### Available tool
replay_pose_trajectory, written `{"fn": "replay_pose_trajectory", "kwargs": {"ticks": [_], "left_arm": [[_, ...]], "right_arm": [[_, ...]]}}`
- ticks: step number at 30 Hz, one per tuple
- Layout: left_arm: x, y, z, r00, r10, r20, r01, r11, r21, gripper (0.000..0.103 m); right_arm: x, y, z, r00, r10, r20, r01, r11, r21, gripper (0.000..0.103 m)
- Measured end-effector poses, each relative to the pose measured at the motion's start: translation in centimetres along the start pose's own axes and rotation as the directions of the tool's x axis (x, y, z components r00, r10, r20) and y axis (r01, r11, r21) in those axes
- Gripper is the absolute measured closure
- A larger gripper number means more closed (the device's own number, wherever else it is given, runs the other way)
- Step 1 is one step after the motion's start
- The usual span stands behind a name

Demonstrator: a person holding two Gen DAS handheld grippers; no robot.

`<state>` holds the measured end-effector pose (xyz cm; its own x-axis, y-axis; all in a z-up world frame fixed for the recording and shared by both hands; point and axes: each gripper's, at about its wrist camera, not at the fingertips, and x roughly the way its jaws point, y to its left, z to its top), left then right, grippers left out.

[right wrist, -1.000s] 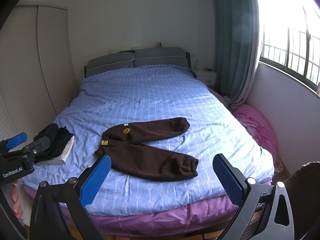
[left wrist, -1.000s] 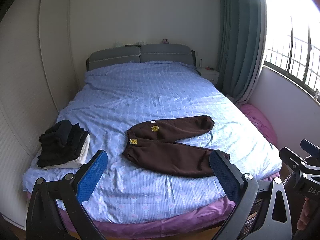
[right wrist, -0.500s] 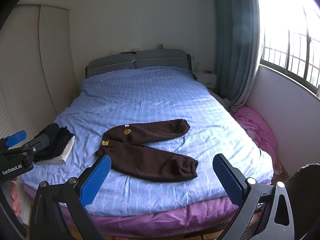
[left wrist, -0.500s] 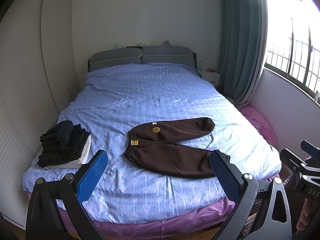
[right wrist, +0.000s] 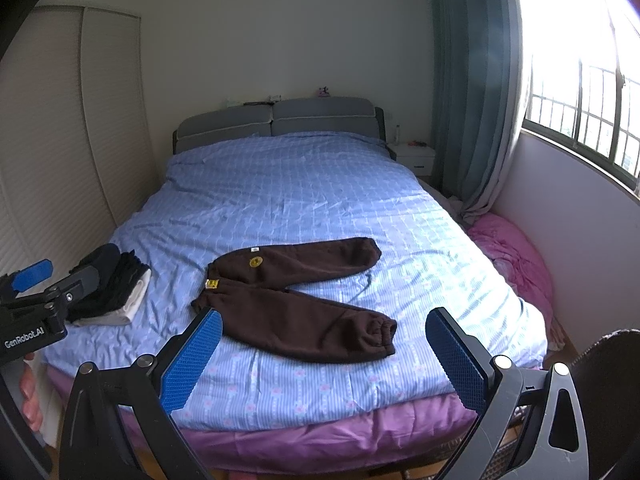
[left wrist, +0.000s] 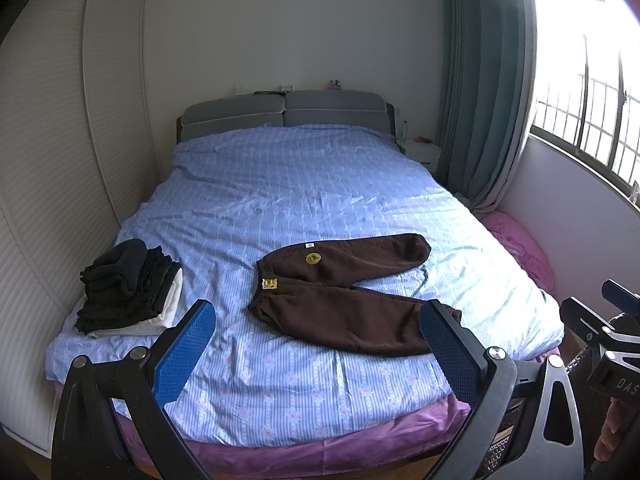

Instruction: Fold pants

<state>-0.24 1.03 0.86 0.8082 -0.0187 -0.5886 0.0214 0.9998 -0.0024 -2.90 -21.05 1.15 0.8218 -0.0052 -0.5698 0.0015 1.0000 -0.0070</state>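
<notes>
Both grippers, my left one (left wrist: 316,334) and my right one (right wrist: 324,342), have their blue-padded fingers spread wide with nothing between them, hovering short of the bed's foot. My dark brown fleece pants (left wrist: 344,292) lie unfolded on the blue checked bedspread (left wrist: 300,184) (legs splayed in a V, waistband to the left). Near them, toward the left edge, sits a stack of folded black and white clothes (left wrist: 128,288).

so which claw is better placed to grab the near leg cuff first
Right, probably. The near cuff of the brown pants lies between the open right claw pads, while in the left view the left claw frames the waist end instead.
</notes>
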Motion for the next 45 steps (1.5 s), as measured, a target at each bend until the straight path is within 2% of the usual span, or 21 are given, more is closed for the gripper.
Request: {"fn": "replay_pose_trajectory", "kwargs": {"ticks": [8, 14, 18, 23, 31, 35, 39, 42, 45], "left_arm": [[0.5, 0.1, -0.2, 1.000, 0.018, -0.011, -0.018, 1.000, -0.006, 0.000], [2.0, 0.9, -0.7, 0.997, 0.072, -0.032, -0.073, 0.997, -0.033, 0.000], [3.7, 1.9, -1.3, 0.990, 0.120, -0.074, -0.123, 0.992, -0.032, 0.000], [7.1, 4.1, -1.9, 0.981, 0.143, -0.133, -0.148, 0.988, -0.031, 0.000], [16.2, 7.5, -1.7, 0.967, 0.120, -0.223, -0.120, 0.993, 0.011, 0.000], [21.4, 9.1, -1.8, 0.962, 0.073, -0.265, -0.073, 0.997, 0.011, 0.000], [27.0, 9.8, -2.6, 0.951, 0.064, -0.303, -0.050, 0.997, 0.054, 0.000], [30.9, 10.0, -3.7, 0.932, 0.063, -0.358, -0.037, 0.996, 0.077, 0.000], [34.6, 10.5, -4.8, 0.911, 0.044, -0.409, -0.028, 0.999, 0.046, 0.000]], "right_arm": [[0.6, 0.1, 0.0, 1.000, 0.011, -0.013, -0.011, 1.000, -0.008, 0.000], [2.3, -0.3, -0.2, 0.999, 0.016, -0.047, -0.016, 1.000, -0.015, 0.000], [4.5, 0.0, -0.7, 0.996, 0.021, -0.085, -0.021, 1.000, 0.000, 0.000], [7.9, 1.3, -1.4, 0.989, 0.032, -0.141, -0.033, 0.999, -0.001, 0.000], [16.2, 5.5, -2.2, 0.970, 0.025, -0.241, -0.026, 1.000, 0.000, 0.000], [20.8, 7.2, -2.4, 0.961, 0.026, -0.274, -0.016, 0.999, 0.038, 0.000], [25.8, 8.5, -3.1, 0.954, -0.015, -0.300, 0.034, 0.998, 0.057, 0.000], [29.6, 9.0, -4.0, 0.937, -0.038, -0.346, 0.062, 0.996, 0.059, 0.001], [32.9, 8.6, -5.2, 0.916, -0.048, -0.399, 0.086, 0.993, 0.078, 0.001]]}}
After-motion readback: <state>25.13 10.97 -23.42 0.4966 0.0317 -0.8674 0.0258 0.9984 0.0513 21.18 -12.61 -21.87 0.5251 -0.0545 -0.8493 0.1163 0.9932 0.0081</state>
